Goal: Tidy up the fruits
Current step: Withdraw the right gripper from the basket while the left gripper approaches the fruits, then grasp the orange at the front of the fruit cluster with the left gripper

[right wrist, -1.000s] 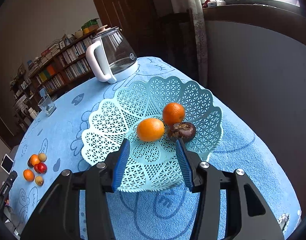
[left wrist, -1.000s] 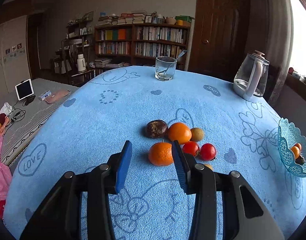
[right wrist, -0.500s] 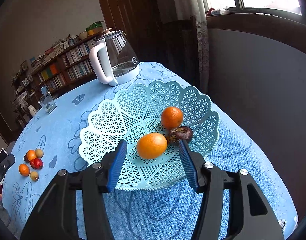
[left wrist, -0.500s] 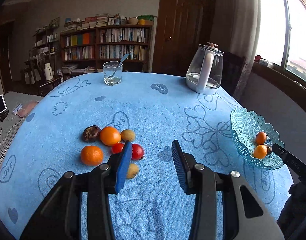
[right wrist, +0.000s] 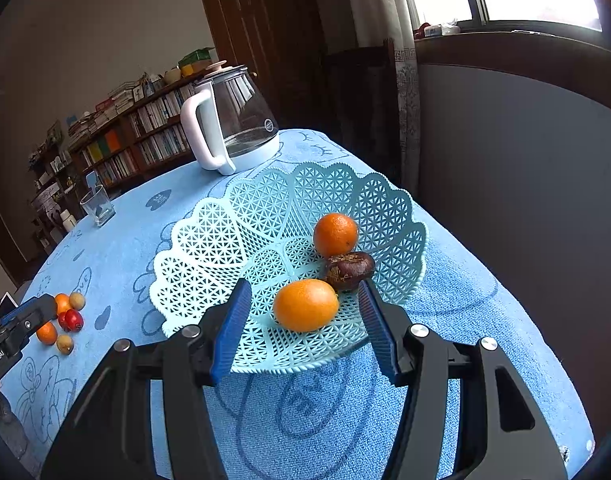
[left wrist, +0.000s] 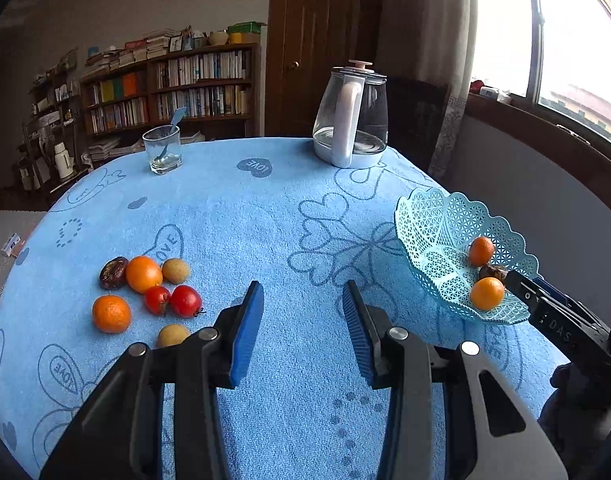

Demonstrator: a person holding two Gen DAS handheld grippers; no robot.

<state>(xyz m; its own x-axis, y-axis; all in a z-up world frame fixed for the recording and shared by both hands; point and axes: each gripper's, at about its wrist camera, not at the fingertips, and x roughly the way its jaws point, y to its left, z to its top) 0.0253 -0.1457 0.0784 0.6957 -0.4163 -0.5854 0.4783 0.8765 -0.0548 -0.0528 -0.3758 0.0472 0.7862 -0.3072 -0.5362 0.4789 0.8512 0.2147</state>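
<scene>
My right gripper [right wrist: 303, 322] sits wide over the basket [right wrist: 233, 236], straddling an orange [right wrist: 305, 305]; left gripper [left wrist: 302, 328] wide, empty above the bench [left wrist: 233, 216].

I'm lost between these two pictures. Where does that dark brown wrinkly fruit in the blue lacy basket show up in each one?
Left wrist view: dark brown fruit at far right, in the basket, between two oranges.
Right wrist view: dark brown fruit near centre, just beyond the right gripper, right of the near orange.
Shared landmark: the glass kettle with a white handle.
</scene>
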